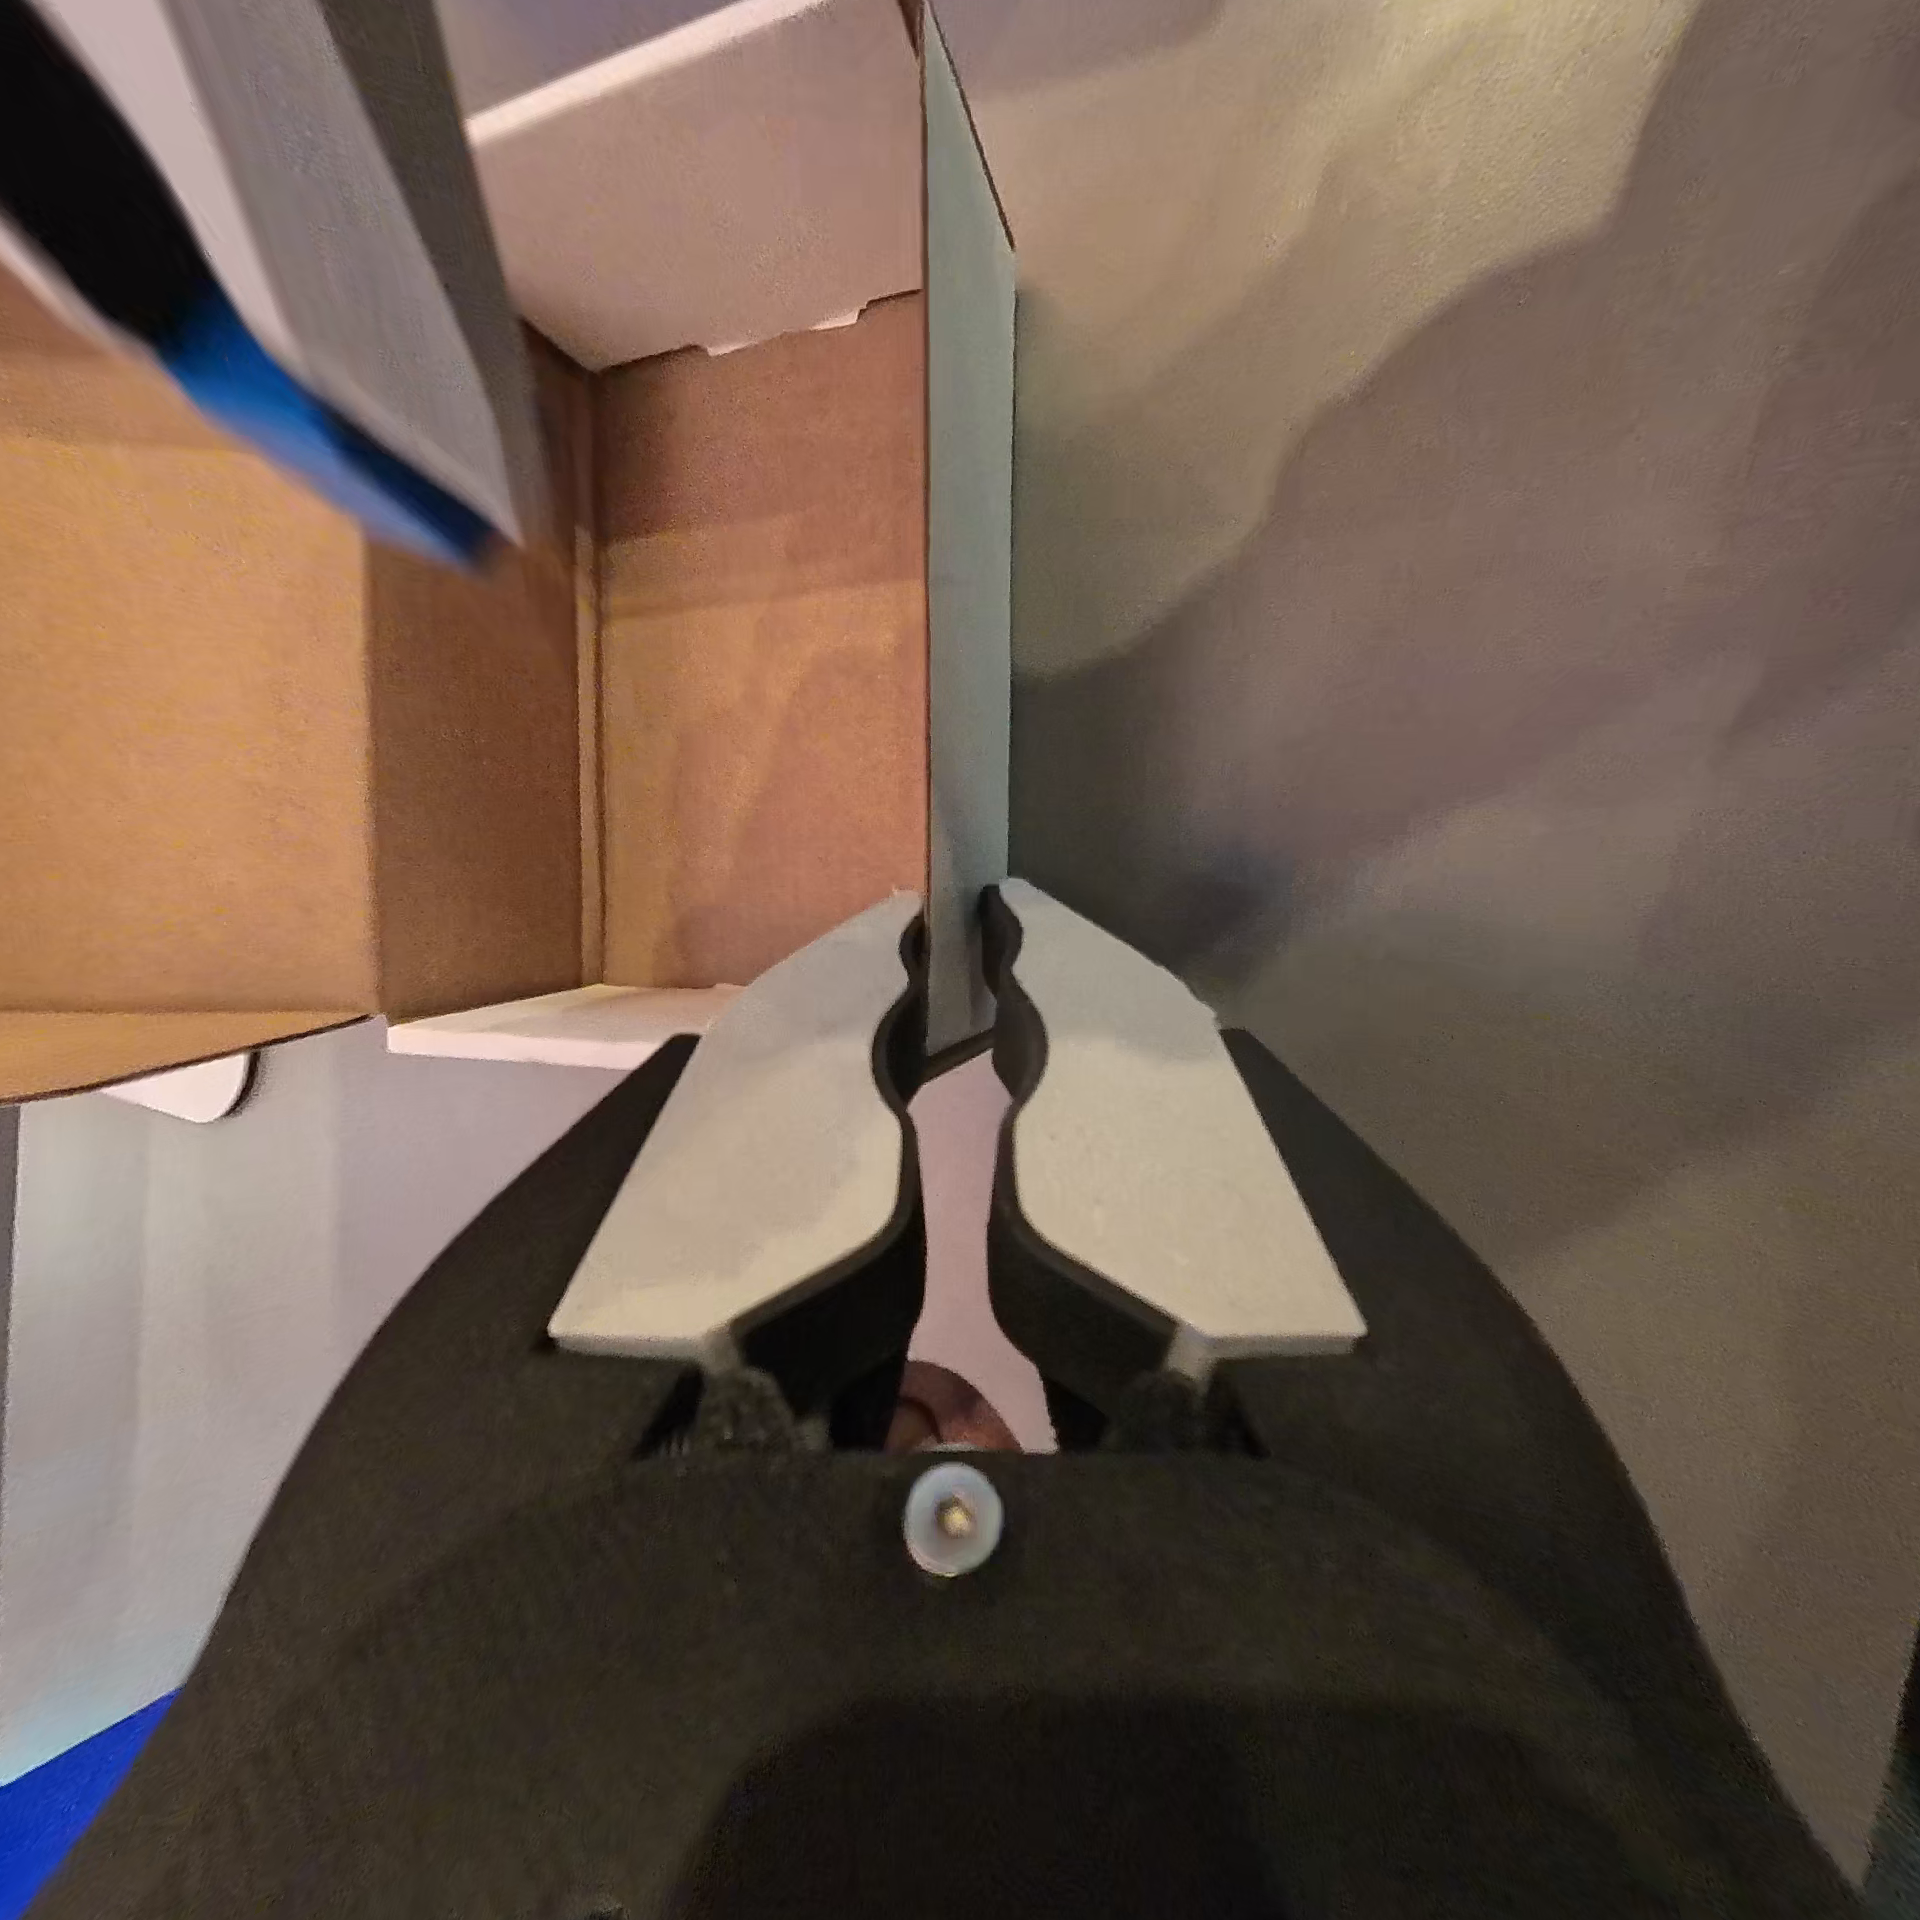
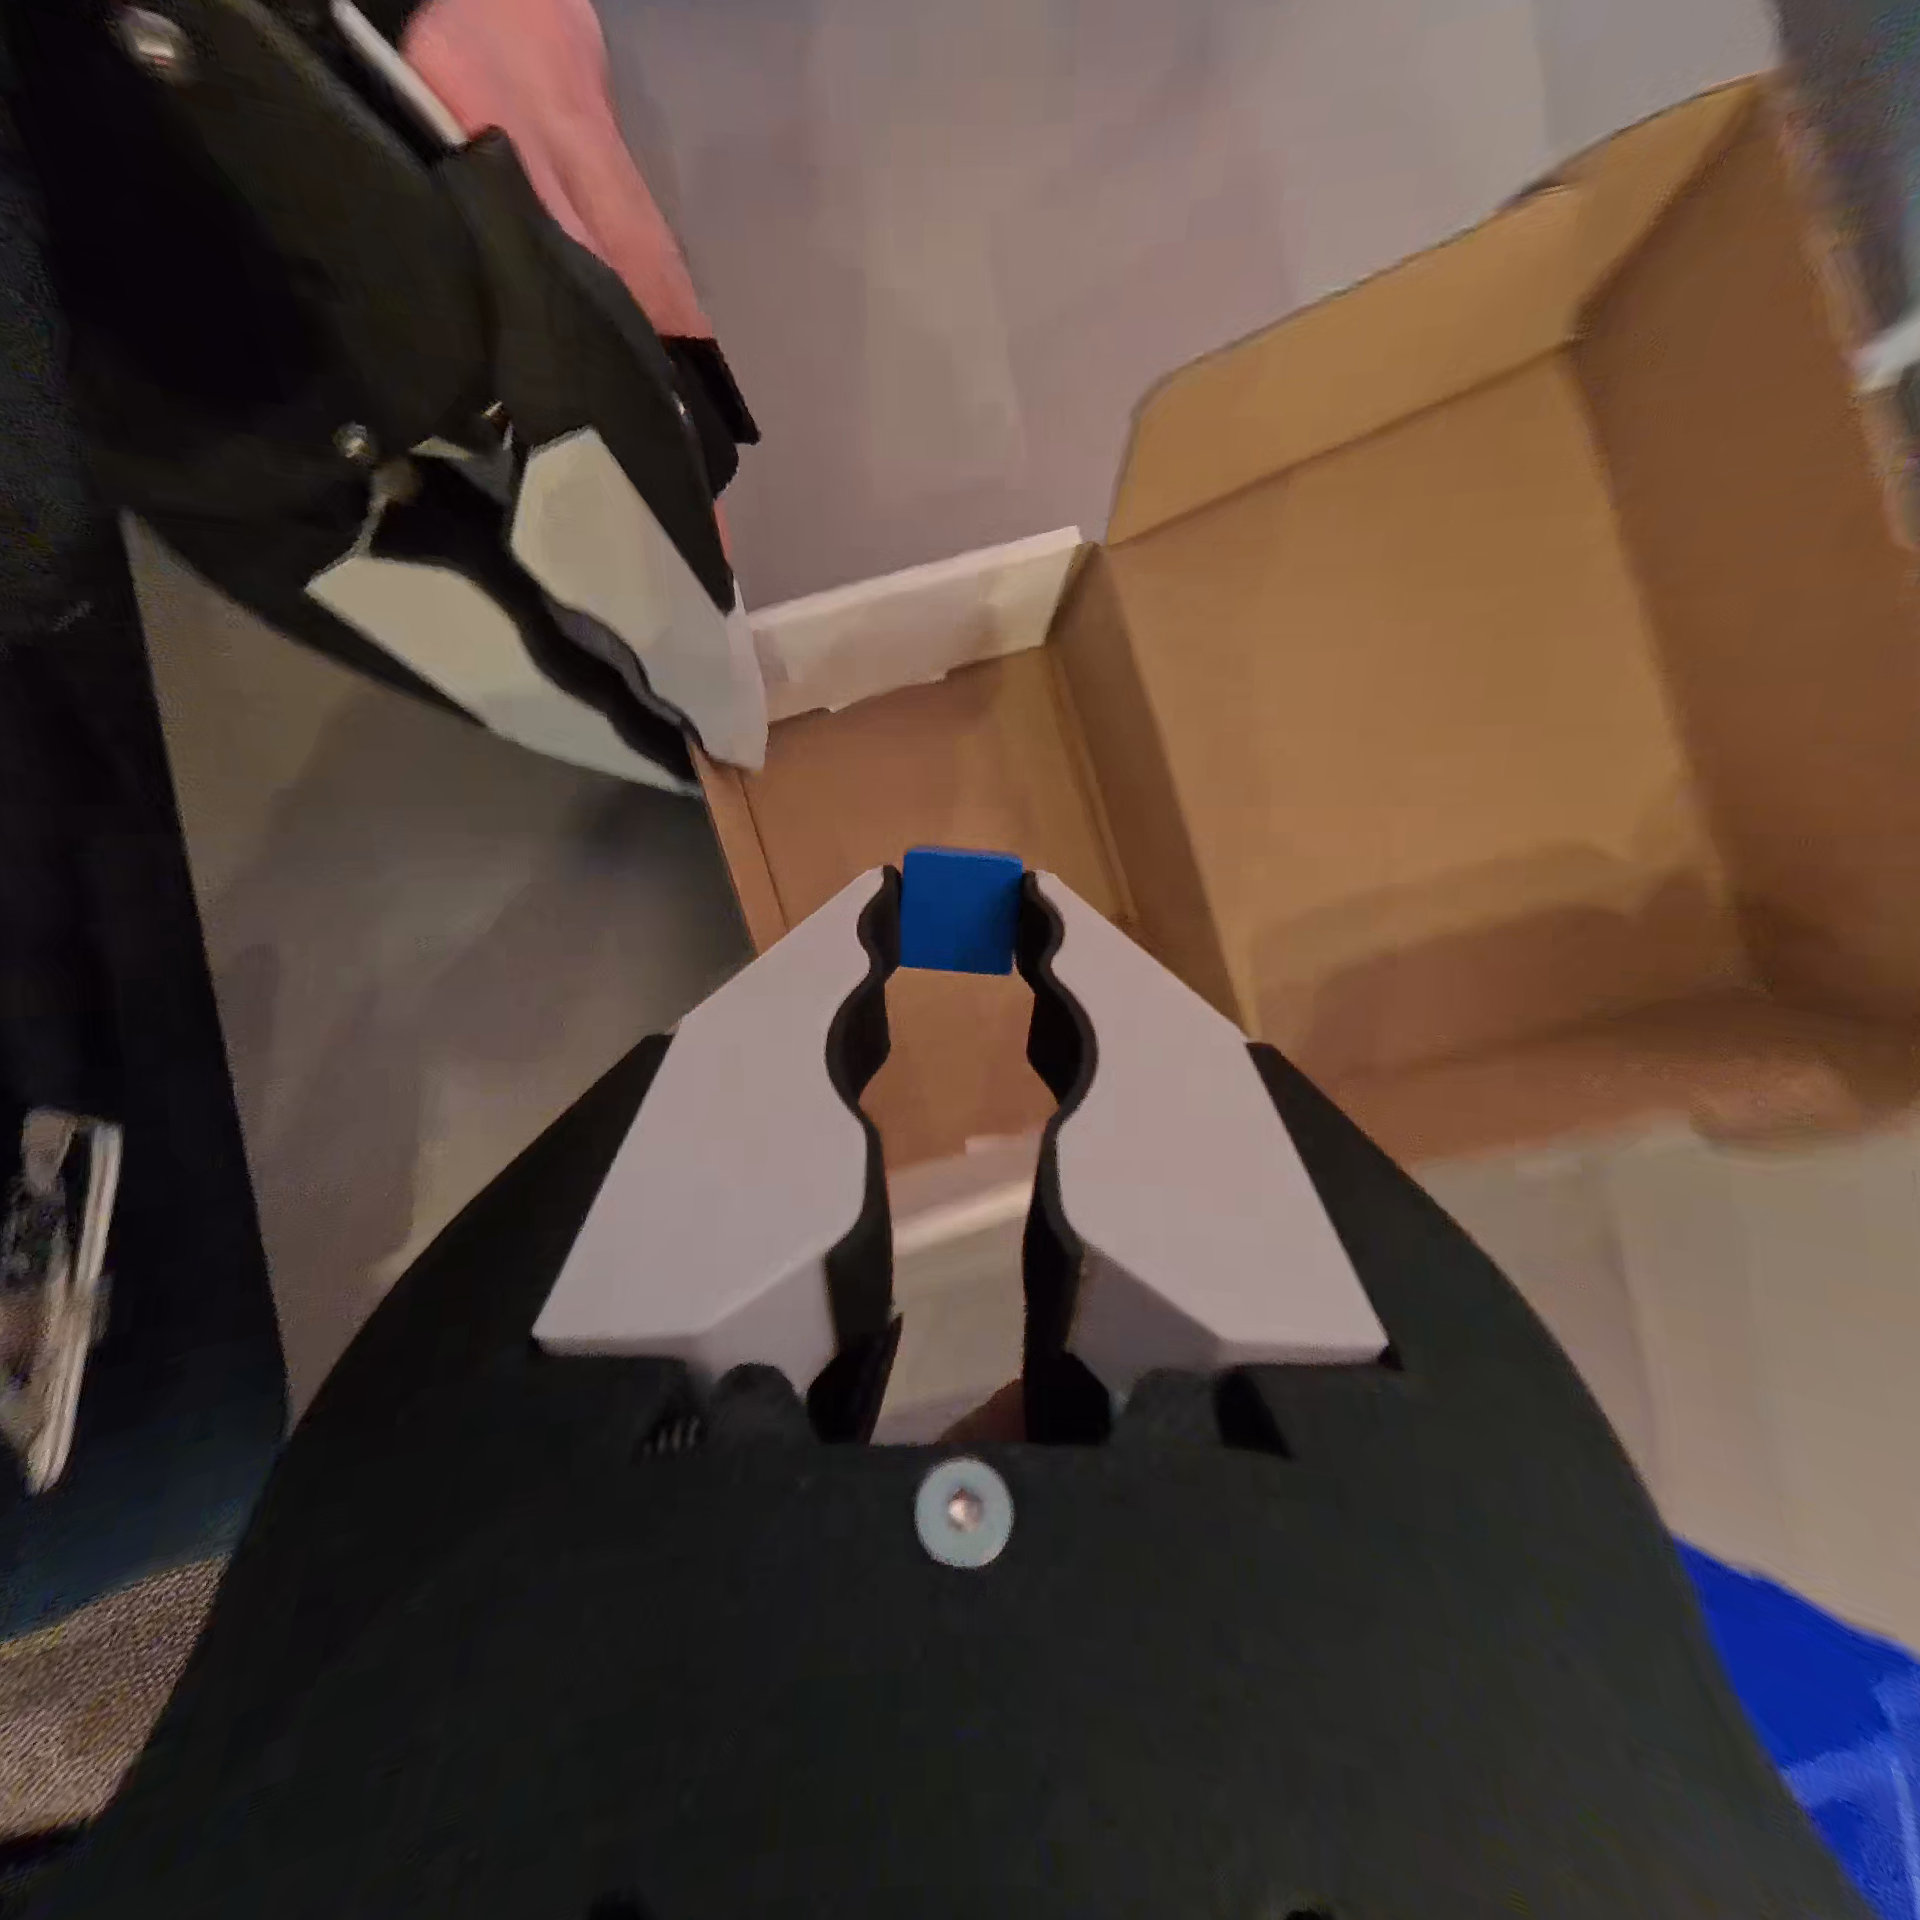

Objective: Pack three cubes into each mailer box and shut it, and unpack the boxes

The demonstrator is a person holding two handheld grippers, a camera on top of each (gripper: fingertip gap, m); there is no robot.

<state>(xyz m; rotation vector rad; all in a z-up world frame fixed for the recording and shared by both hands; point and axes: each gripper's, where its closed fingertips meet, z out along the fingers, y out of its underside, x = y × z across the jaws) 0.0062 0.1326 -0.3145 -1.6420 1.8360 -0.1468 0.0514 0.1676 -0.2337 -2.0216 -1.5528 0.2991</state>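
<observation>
An open mailer box (image 1: 748, 665), brown inside and white outside, lies on the table. My left gripper (image 1: 951, 935) is shut on the box's thin side wall (image 1: 966, 623), which stands upright. In the right wrist view the same box (image 2: 1403, 727) has its lid (image 2: 1662, 468) folded back. My right gripper (image 2: 958, 894) is shut on a blue cube (image 2: 958, 914) and holds it over the box's open bottom. The right gripper with the cube (image 1: 312, 426) shows blurred at the top left of the left wrist view. The left gripper (image 2: 717, 717) shows at the box's near corner.
The grey table (image 1: 1455, 727) lies to the right of the box. A blue patch (image 2: 1829, 1704) shows at the lower right of the right wrist view and another blue patch (image 1: 73, 1455) at the lower left of the left wrist view. A person's hand (image 2: 551, 135) holds the left gripper.
</observation>
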